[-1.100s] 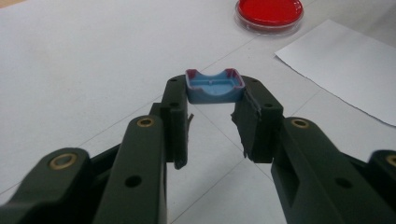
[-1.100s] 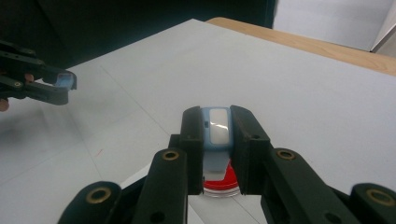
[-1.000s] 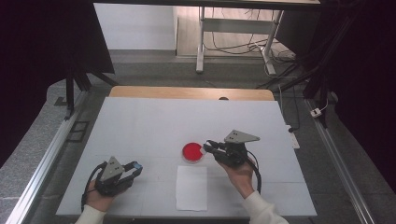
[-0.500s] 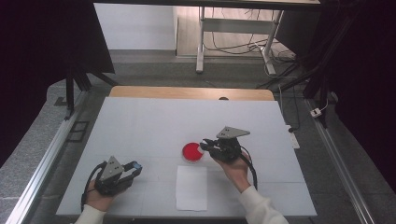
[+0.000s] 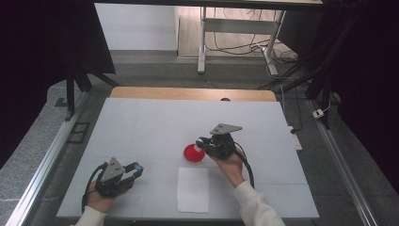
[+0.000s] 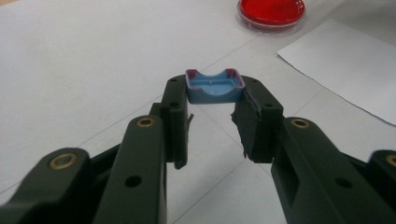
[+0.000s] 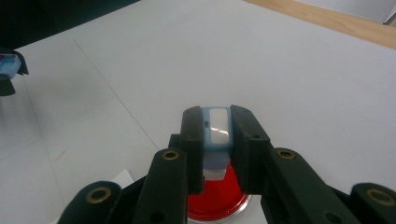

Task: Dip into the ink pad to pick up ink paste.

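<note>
Item 1: right tool (image 5: 201, 141). Held in the person's right hand (image 5: 229, 162), right of centre on the tabletop (image 5: 155, 117). Its jaws are drawn narrow and clamp a small pale blue stamp-like block (image 7: 216, 126) with a glossy white face; in the right gripper view the block sits upright between the jaw tips, directly above the red dish. A grey three-cornered plate tops the tool in the high view.

Item 2: red dish (image 5: 194, 154). Round, shallow, clear-rimmed, red inside. It rests flat on the tabletop near the centre, just under and left of the right tool's tips, and just beyond the far edge of the paper sheet. In the left gripper view it lies at the far right (image 6: 271, 11).

Item 3: left tool (image 5: 135, 168). Held in the person's left hand (image 5: 101, 195) at the near left of the tabletop, well apart from the dish. Its jaws stand moderately apart and grip a blue cap-like piece (image 6: 215, 86) by its two ends at the very tips; the piece is a shallow open tray with dark red edging, hollow side up.

Item 4: white paper sheet (image 5: 193, 189). Rectangular, lying flat on the near middle of the tabletop, between the two hands; its corner shows at the right of the left gripper view (image 6: 345, 60).

Item 5: tabletop. White surface with faint lines; wooden strip (image 5: 188, 93) along the far edge.
</note>
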Motion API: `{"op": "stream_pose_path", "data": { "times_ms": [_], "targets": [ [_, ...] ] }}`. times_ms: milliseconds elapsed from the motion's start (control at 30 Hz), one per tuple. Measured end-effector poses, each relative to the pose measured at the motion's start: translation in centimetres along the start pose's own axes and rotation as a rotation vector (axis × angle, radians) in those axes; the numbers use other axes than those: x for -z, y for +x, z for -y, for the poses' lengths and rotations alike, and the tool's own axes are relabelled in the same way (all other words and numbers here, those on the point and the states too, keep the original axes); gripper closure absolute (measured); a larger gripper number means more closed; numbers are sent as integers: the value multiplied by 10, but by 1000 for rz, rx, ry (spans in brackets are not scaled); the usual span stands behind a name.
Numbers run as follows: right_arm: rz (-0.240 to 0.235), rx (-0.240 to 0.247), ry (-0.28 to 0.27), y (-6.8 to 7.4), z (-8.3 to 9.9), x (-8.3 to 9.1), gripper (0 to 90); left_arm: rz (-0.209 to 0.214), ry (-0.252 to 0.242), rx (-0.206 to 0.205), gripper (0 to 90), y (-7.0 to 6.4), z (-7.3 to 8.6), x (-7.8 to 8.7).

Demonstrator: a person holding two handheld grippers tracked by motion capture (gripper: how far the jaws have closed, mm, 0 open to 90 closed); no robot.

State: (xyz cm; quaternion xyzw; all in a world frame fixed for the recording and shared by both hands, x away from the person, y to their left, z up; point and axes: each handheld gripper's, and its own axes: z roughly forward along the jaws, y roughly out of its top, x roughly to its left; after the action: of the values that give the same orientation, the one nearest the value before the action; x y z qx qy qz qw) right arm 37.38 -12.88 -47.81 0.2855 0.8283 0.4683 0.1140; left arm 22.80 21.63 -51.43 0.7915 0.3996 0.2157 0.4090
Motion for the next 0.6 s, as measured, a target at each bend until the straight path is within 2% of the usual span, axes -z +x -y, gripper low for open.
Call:
{"op": "stream_pose_path", "data": {
  "times_ms": [100,600],
  "targets": [
    [13,16,29,-1,2,-6,753,-1,-2,1,653,0,0,0],
    [31,45,62,0,4,-15,753,-2,1,-1,653,1,1,0]
  ]
}}
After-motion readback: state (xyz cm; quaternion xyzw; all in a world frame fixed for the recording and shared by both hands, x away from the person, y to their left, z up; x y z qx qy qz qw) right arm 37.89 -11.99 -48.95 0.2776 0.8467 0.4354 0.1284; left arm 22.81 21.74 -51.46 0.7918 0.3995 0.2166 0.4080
